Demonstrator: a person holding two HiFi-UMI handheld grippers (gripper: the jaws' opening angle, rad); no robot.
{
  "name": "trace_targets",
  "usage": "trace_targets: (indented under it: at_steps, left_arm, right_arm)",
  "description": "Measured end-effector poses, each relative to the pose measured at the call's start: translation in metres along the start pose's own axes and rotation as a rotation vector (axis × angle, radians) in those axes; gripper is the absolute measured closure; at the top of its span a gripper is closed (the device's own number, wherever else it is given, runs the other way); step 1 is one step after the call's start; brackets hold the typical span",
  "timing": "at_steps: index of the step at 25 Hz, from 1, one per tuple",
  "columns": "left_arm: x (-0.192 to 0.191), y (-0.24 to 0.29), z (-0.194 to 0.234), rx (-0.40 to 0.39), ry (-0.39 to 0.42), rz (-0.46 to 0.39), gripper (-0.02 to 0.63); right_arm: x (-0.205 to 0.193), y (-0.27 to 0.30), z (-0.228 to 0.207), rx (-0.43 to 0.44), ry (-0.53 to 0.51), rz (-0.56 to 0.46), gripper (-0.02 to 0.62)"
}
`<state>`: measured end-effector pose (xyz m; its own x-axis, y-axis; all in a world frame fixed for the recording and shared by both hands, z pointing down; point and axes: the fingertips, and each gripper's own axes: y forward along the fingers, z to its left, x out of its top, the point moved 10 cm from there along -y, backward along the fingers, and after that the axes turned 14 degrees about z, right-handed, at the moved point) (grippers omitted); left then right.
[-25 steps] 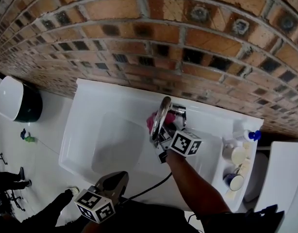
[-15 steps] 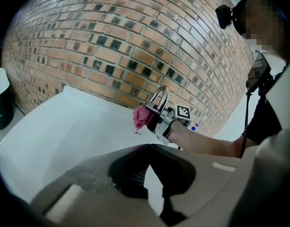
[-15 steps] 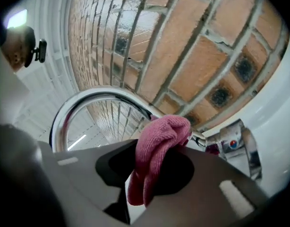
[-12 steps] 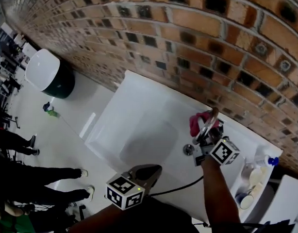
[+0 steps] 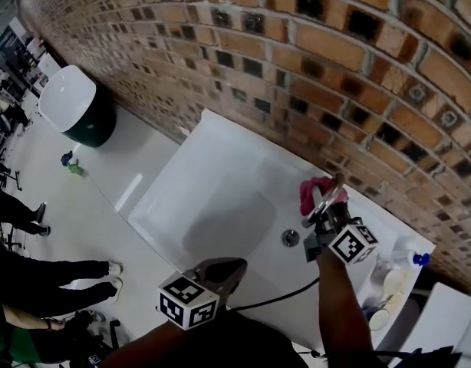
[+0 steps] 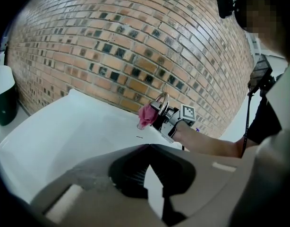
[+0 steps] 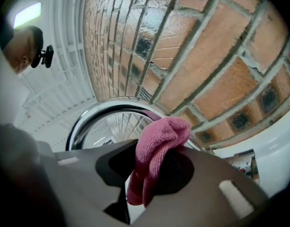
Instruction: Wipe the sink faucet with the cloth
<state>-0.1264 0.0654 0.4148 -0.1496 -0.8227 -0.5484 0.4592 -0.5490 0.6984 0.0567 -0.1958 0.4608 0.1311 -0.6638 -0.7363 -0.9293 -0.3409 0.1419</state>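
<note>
Pink fluffy cloth (image 7: 159, 141) is pinched tight in the right gripper's (image 7: 147, 174) jaws. It sits right against the curved shiny metal faucet (image 7: 83, 122), whose arch bends just ahead. Left gripper (image 6: 149, 150), jaws closed and empty, hangs well apart, near the white sink's (image 5: 220, 167) front edge.

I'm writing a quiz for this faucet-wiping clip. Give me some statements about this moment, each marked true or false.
1. The right gripper is shut on the pink cloth. True.
2. The cloth lies down in the sink basin. False: it is held up against the chrome faucet.
3. The left gripper holds a sponge. False: its jaws are together with nothing between them, near the sink's front edge.
4. The wall behind the sink is brick. True.
5. A blue-capped bottle sits at the sink's right end. True.
</note>
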Motion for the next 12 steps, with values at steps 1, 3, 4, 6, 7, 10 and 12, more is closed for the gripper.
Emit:
trace_targets:
  at_steps: [1,3,4,6,7,10,12]
  left_arm:
    - [-0.001,0.000,0.000,-0.002,0.002,0.000,0.600]
    - [-0.002,0.000,0.000,-0.006,0.004,0.000,0.600]
    - [-0.003,0.000,0.000,-0.007,0.005,0.000,0.600]
    - [-0.003,0.000,-0.001,-0.011,0.007,-0.002,0.600]
    - [-0.003,-0.001,-0.001,-0.012,0.008,-0.004,0.600]
    - [-0.003,-0.005,-0.002,-0.011,0.014,-0.011,0.600]
    - [-0.002,-0.006,-0.003,-0.011,0.021,-0.013,0.600]
  right_arm:
    - [0.002,-0.001,0.002,0.006,-0.023,-0.005,0.508]
    - [0.006,-0.003,0.007,0.017,-0.063,-0.013,0.508]
    - [0.008,-0.004,0.009,0.019,-0.087,-0.014,0.508]
    - [0.012,-0.008,0.014,0.020,-0.144,-0.010,0.509]
    - [0.014,-0.009,0.015,0.021,-0.175,-0.005,0.508]
    - [0.014,-0.013,0.020,0.013,-0.311,0.017,0.509]
    - [0.015,-0.015,0.025,-0.001,-0.441,0.044,0.509]
